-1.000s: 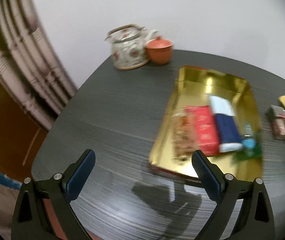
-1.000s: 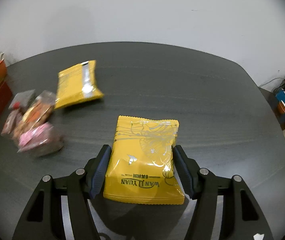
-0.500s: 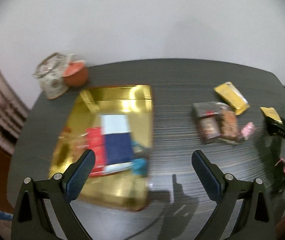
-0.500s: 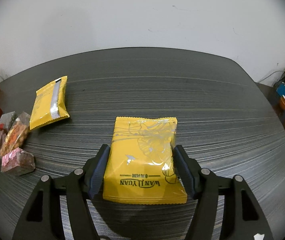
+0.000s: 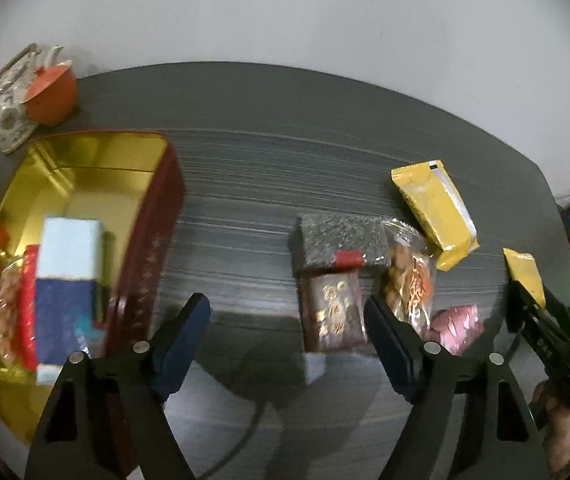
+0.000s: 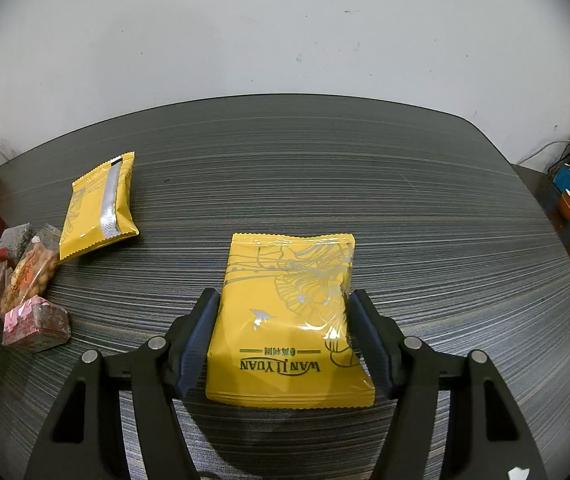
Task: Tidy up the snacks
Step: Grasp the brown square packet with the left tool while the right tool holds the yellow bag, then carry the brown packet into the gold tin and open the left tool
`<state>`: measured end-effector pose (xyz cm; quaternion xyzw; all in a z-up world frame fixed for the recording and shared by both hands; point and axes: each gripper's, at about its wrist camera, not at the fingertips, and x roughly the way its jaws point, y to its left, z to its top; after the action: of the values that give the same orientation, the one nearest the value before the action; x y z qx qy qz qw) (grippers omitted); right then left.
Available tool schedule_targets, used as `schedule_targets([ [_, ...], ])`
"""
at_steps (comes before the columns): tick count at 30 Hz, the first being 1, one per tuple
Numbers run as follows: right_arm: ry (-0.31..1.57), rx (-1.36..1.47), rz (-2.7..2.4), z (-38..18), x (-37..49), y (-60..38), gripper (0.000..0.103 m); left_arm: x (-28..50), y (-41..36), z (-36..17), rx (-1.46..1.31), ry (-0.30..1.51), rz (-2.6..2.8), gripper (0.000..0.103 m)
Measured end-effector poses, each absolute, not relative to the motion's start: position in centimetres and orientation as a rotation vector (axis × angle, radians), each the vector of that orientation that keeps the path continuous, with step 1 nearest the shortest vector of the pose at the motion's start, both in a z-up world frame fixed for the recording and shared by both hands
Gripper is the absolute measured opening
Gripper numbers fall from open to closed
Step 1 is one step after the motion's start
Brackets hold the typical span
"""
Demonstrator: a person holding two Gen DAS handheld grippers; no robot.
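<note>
On the dark surface [image 6: 365, 168] | we see gold box [image 5: 85, 152] part-filled | right hand-held gripper [image 6: 285, 336] pinching yellow pack [image 6: 289, 320], not yet boxed | left hand-held gripper [image 5: 289, 320] spread, empty, over loose snacks [image 5: 337, 280] | second yellow pack [image 6: 101, 204] left out

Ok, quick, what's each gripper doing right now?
Left gripper: open, empty, above the table.
Right gripper: shut on the yellow Wan Li Yuan packet.

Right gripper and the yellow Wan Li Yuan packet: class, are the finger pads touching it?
Touching. The right wrist view shows both pads of the right gripper pressed against the sides of the yellow packet, with no gap.
</note>
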<state>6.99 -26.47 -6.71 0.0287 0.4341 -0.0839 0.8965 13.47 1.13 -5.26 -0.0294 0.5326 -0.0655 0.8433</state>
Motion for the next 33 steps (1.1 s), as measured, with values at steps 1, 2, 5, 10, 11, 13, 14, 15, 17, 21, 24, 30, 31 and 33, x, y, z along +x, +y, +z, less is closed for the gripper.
schedule_targets([
  [1,0.900,0.060,-0.174,-6.7,7.0,-26.4,0.063,13.7,0.8,-5.4,-0.059,1.124,-0.154,0.078],
  [2,0.899,0.060,-0.174,-6.7,7.0,-26.4,0.063,13.9,0.5,-5.5,-0.058,1.122,-0.166,0.078],
  [5,0.899,0.061,-0.173,-6.7,7.1,-26.8,0.063,14.6,-0.3,-5.9,-0.043,1.131,-0.169,0.077],
  [10,0.899,0.062,-0.172,-6.7,7.0,-26.7,0.064,15.2,-1.0,-7.0,-0.017,1.169,-0.149,0.055],
  [11,0.899,0.062,-0.173,-6.7,7.0,-26.7,0.064,15.2,-1.1,-7.1,-0.014,1.173,-0.151,0.054],
  [13,0.899,0.062,-0.172,-6.7,7.0,-26.7,0.064,15.2,-1.3,-7.3,-0.012,1.174,-0.158,0.049],
  [14,0.899,0.062,-0.173,-6.7,7.0,-26.6,0.064,15.2,-1.3,-7.4,-0.006,1.174,-0.157,0.049],
  [15,0.899,0.062,-0.173,-6.7,7.0,-26.6,0.064,15.1,-1.5,-7.4,0.005,1.168,-0.154,0.048],
  [17,0.899,0.062,-0.173,-6.7,7.0,-26.6,0.064,15.0,-1.7,-7.4,0.024,1.163,-0.149,0.048],
  [21,0.899,0.062,-0.172,-6.7,7.0,-26.6,0.064,15.1,-1.9,-7.5,0.042,1.154,-0.140,0.047],
  [24,0.900,0.062,-0.173,-6.7,7.0,-26.7,0.065,15.1,-2.9,-7.6,0.052,1.151,-0.134,0.034],
  [30,0.900,0.061,-0.173,-6.7,7.1,-26.7,0.065,13.9,-3.2,-7.3,0.072,1.135,-0.129,0.032],
  [31,0.900,0.061,-0.172,-6.7,7.1,-26.7,0.065,13.2,-3.1,-7.3,0.074,1.130,-0.133,0.032],
  [33,0.900,0.059,-0.164,-6.7,7.1,-26.6,0.065,12.8,-3.1,-7.0,0.080,1.122,-0.140,0.032],
])
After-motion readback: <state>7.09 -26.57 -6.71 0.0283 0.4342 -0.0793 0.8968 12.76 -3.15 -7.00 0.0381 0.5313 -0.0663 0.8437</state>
